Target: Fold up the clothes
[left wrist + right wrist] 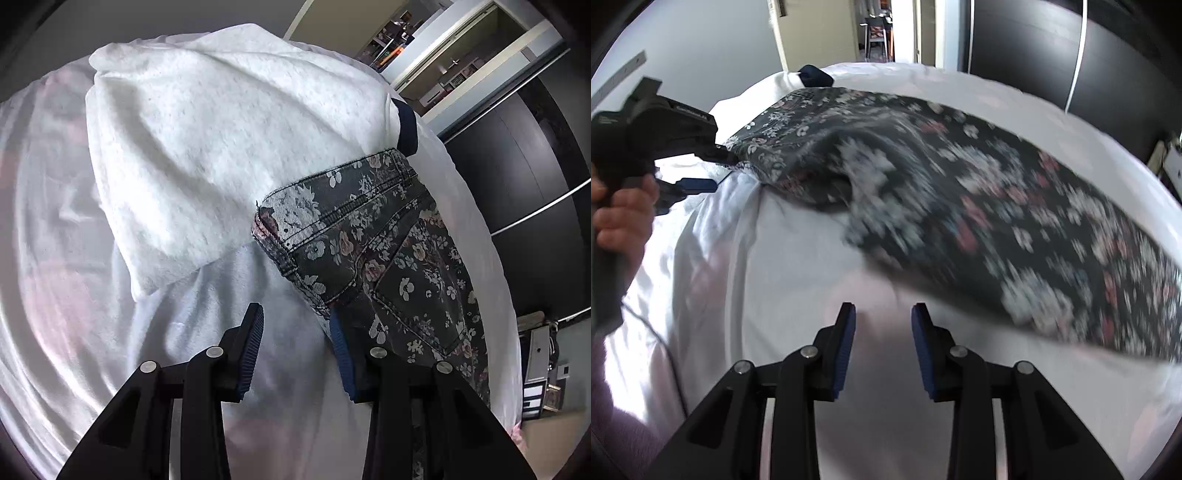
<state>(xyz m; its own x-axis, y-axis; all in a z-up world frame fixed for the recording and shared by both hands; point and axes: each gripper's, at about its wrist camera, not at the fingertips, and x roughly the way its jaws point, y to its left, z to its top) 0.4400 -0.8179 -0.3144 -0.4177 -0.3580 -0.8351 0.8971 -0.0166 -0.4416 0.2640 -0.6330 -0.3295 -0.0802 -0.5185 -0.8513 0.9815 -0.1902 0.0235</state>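
Note:
Dark floral jeans (391, 266) lie on a white bed sheet (66, 280). In the right wrist view the jeans (960, 192) stretch from the left gripper to the right edge, blurred and partly lifted. My left gripper (297, 325) is open at the waistband corner, its right finger touching the denim edge. It also shows in the right wrist view (716, 170), held in a hand. My right gripper (882, 321) is open and empty just in front of the jeans' near edge. A white textured garment (221, 140) with a navy cuff (408, 129) lies behind the jeans.
The bed's right edge (495, 280) borders a dark wardrobe with metal trim (524, 158). An open doorway (877, 29) shows beyond the bed's far end. Small items stand on the floor at the right (541, 369).

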